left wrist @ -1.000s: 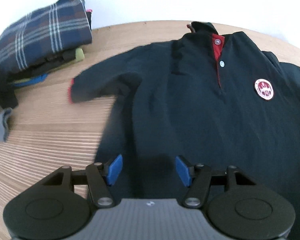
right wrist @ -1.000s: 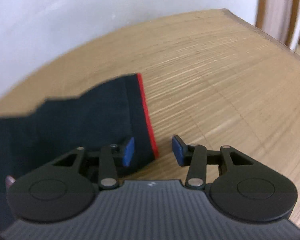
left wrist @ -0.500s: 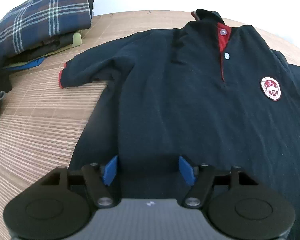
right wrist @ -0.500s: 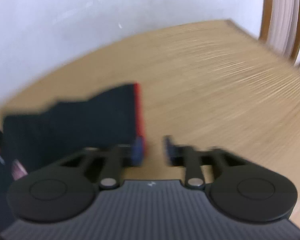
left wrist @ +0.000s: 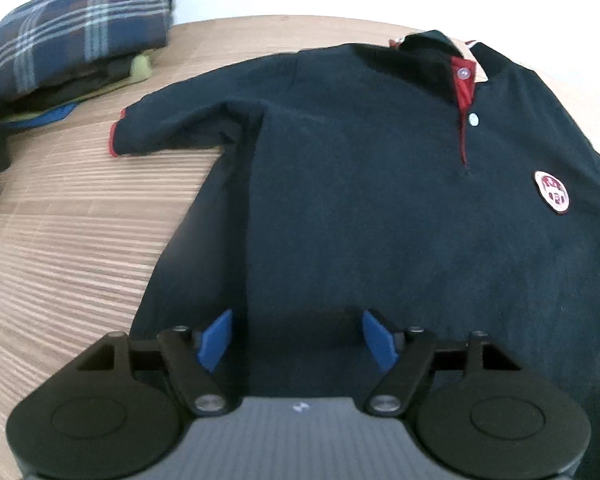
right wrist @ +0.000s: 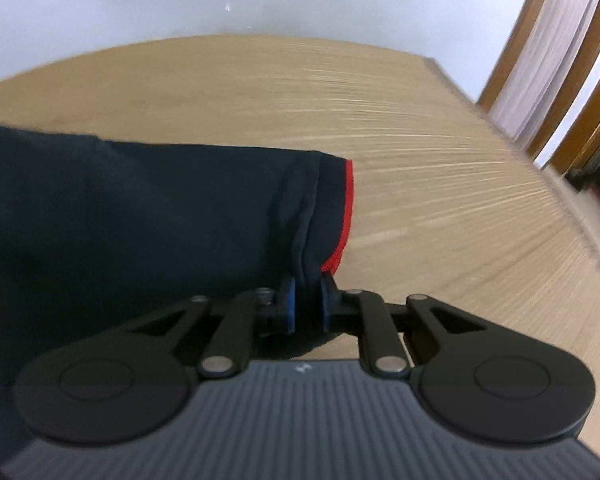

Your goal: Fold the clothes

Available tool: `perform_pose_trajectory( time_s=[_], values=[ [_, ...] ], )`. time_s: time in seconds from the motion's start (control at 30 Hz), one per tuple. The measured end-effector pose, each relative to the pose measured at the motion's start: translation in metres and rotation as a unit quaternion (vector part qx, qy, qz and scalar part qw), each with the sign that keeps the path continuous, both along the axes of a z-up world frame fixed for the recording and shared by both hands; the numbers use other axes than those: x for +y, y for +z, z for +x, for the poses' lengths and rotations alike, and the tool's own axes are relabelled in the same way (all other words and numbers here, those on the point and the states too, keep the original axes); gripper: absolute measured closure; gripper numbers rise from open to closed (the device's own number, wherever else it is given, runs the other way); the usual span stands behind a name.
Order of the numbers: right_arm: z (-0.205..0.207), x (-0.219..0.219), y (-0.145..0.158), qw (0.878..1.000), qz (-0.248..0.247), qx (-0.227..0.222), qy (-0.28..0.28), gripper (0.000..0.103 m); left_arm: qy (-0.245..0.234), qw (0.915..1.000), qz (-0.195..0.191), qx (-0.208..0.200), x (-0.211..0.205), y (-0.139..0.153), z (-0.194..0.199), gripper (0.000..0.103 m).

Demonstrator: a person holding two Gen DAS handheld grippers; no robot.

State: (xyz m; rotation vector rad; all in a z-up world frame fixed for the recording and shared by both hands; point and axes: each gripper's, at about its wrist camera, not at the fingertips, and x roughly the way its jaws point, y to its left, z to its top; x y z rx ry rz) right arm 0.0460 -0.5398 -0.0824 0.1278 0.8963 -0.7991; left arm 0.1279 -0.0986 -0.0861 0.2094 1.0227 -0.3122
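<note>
L wrist view: dark polo shirt [left wrist: 380, 184] flat on wood worktop [left wrist: 72, 240], folded clothes stack [left wrist: 76, 44] far left, left gripper [left wrist: 296, 336] jaws apart over hem. Only R wrist view shows right gripper [right wrist: 306, 300] jaws clamped on red-trimmed sleeve cuff [right wrist: 332, 220].

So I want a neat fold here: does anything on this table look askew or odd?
Mostly tidy. The polo shirt lies flat, face up. Its sleeve bunches into creases where the right gripper pinches the red-trimmed cuff. The left gripper is open over the hem. The folded stack looks orderly.
</note>
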Motion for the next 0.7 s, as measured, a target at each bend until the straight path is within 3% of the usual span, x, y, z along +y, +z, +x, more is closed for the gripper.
perform_pose_trajectory(
  time_s=[0.07, 0.13, 0.27, 0.4, 0.47, 0.57, 0.63, 0.7],
  values=[
    [-0.005, 0.003, 0.001, 1.000, -0.015, 0.011, 0.022, 0.076, -0.005, 1.0000, 0.000, -0.005, 0.009, 0.003, -0.005, 0.034],
    [-0.007, 0.015, 0.010, 0.999, -0.043, 0.024, 0.009, 0.073, -0.002, 1.0000, -0.002, -0.008, 0.023, 0.007, -0.011, 0.034],
    [-0.018, 0.082, 0.039, 0.994, -0.103, 0.009, 0.046, 0.065, 0.031, 0.9987, 0.020, -0.034, 0.102, 0.014, -0.039, 0.033],
    [-0.054, 0.174, 0.039, 0.981, -0.073, 0.010, 0.179, 0.050, 0.038, 0.9973, 0.056, -0.026, 0.152, 0.014, -0.057, 0.033],
    [-0.076, 0.205, 0.029, 0.975, -0.057, 0.015, 0.214, 0.041, 0.042, 0.9973, 0.060, -0.008, 0.169, 0.009, -0.064, 0.033],
    [-0.119, 0.239, 0.020, 0.975, -0.028, 0.014, 0.221, 0.041, 0.043, 0.9982, 0.028, 0.029, 0.188, 0.001, -0.074, 0.033],
    [-0.143, 0.242, 0.014, 0.980, 0.023, 0.017, 0.199, 0.041, 0.033, 0.9980, -0.004, 0.054, 0.200, -0.003, -0.080, 0.031],
    [-0.165, 0.239, 0.009, 0.983, 0.072, 0.016, 0.170, 0.041, 0.014, 0.9983, -0.002, 0.056, 0.200, -0.003, -0.089, 0.031]
  ],
)
